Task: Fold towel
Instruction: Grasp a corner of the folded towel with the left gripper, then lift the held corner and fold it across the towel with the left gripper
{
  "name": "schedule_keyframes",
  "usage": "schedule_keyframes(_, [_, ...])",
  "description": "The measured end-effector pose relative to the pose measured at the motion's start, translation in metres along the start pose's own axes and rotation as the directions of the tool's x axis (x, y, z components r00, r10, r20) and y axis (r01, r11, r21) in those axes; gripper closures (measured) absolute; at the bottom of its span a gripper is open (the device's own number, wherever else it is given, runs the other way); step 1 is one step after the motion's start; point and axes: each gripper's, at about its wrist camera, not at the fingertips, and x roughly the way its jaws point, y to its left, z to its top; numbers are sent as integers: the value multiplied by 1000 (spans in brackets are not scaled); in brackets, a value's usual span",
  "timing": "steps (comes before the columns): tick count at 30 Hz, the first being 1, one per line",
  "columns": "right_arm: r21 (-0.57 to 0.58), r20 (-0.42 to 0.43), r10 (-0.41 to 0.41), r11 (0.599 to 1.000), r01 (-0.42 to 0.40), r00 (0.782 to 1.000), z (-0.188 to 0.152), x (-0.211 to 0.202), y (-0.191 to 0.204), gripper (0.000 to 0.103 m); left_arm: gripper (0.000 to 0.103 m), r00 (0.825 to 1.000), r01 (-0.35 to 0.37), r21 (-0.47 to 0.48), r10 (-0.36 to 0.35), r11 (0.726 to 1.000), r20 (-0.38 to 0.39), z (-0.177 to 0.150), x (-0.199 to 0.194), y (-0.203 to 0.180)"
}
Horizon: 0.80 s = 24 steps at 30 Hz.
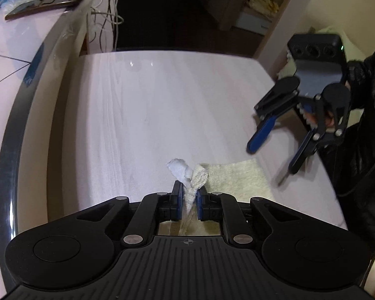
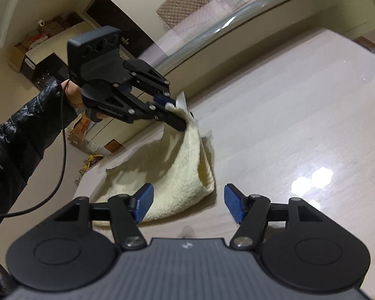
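Note:
A cream fluffy towel (image 2: pixel 177 175) lies partly on the pale table, one corner lifted. My left gripper (image 1: pixel 189 195) is shut on that corner with its white label (image 1: pixel 180 170); in the right wrist view the left gripper (image 2: pixel 173 115) holds the corner up above the table. The rest of the towel (image 1: pixel 237 177) lies flat to the right of it. My right gripper (image 2: pixel 188 205) is open and empty, just above the towel's near edge; in the left wrist view the right gripper (image 1: pixel 275 150) hovers at the table's right side.
The pale wood-look table (image 1: pixel 162 105) stretches ahead. A raised glass-edged counter (image 1: pixel 25 50) at the left carries a phone (image 1: pixel 47 3) and cables (image 1: pixel 105 12). Shelves and boxes (image 2: pixel 32 47) stand beyond the table edge.

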Motion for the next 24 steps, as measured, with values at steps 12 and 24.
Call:
schedule_keyframes(12, [56,-2,-16,998,16,1000,-2,26,-2,51,92,998,8,16,-9,1000,69,-11,-10,-9])
schedule_keyframes(24, [91,14,-27,996,26,1000,-1,21,-21,85,92,993,-39,-6,39,999,114,-15,-17,-17])
